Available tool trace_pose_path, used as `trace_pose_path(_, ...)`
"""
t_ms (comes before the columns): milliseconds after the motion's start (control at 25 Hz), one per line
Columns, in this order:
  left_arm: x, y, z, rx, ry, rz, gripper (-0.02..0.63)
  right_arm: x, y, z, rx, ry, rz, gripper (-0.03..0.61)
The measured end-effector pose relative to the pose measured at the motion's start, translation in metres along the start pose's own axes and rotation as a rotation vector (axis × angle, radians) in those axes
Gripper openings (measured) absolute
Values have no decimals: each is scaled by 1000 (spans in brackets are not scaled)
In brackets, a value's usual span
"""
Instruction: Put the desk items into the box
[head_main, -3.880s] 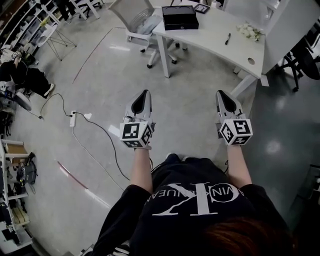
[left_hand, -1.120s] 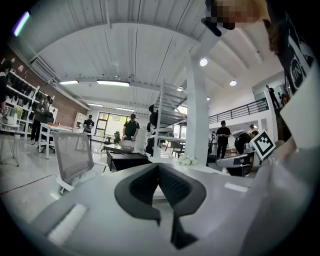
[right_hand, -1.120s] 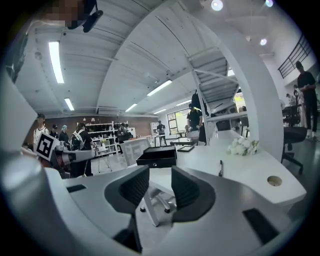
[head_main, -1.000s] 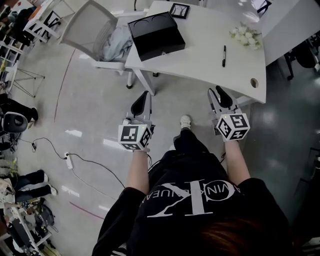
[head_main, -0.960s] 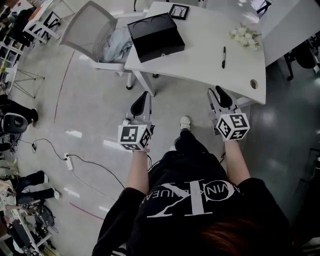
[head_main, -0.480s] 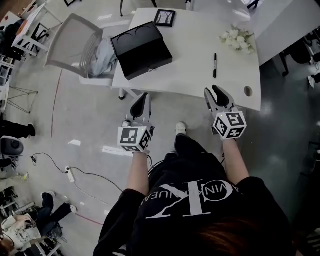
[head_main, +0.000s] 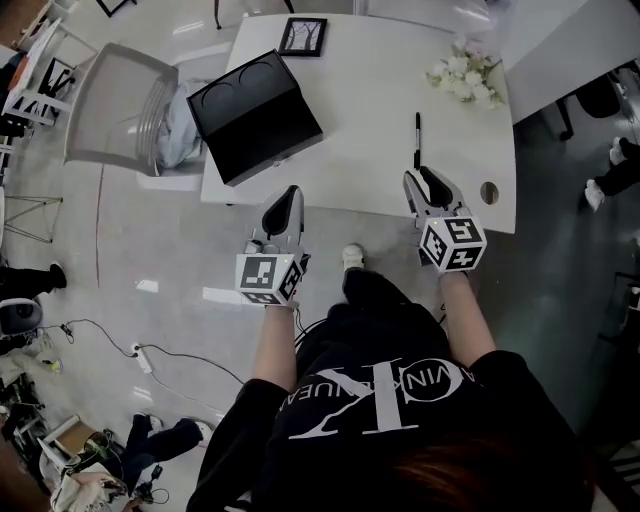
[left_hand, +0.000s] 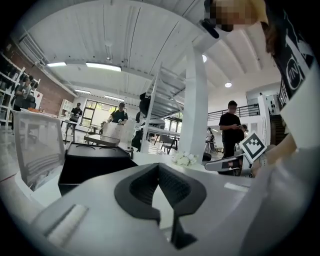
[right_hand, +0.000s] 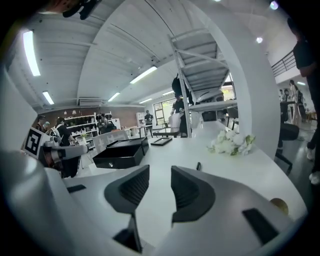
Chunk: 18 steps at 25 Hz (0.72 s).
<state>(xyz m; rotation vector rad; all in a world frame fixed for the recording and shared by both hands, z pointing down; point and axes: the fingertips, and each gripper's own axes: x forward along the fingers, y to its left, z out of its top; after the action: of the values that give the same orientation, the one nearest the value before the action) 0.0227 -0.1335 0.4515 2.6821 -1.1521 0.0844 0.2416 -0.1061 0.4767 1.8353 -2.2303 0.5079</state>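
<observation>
— Box (head_main: 255, 118): where does it sit?
— On the desk (head_main: 370, 110), at the left edge. It is black and turned askew, with one corner past that edge. A chair (head_main: 110, 105) stands just beside it on the floor (head_main: 150, 250).
— And the other items?
— A frame (head_main: 302, 36) lies at the far edge, behind the box and apart from it. A pen (head_main: 417, 127) lies right of the middle, running from far to near. White flowers (head_main: 462, 78) lie near the far right corner.
— What about the left gripper (head_main: 290, 192)?
— It hangs over the floor just short of the desk's near edge, in front of the box. Its fingers meet at the tips, with nothing between them.
— And the right gripper (head_main: 424, 176)?
— Its tips are over the near edge, just short of the pen's near end. The fingers stand apart and empty. Its own view shows bare desk through the gap, with the pen beyond.
</observation>
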Motion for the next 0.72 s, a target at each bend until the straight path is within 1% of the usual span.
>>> trace_pose_path(320, 45, 3, -13, -16, 43, -15, 11, 32, -41, -16, 23, 101, -62, 117)
trace_pose_path(520, 67, 3, -19, -17, 70, -26, 9, 51, -64, -31, 42, 192, -105, 117)
trace_pose_path(720, 81, 11, -22, -14, 97, -16, 11, 66, -79, -40, 59, 260, -123, 117)
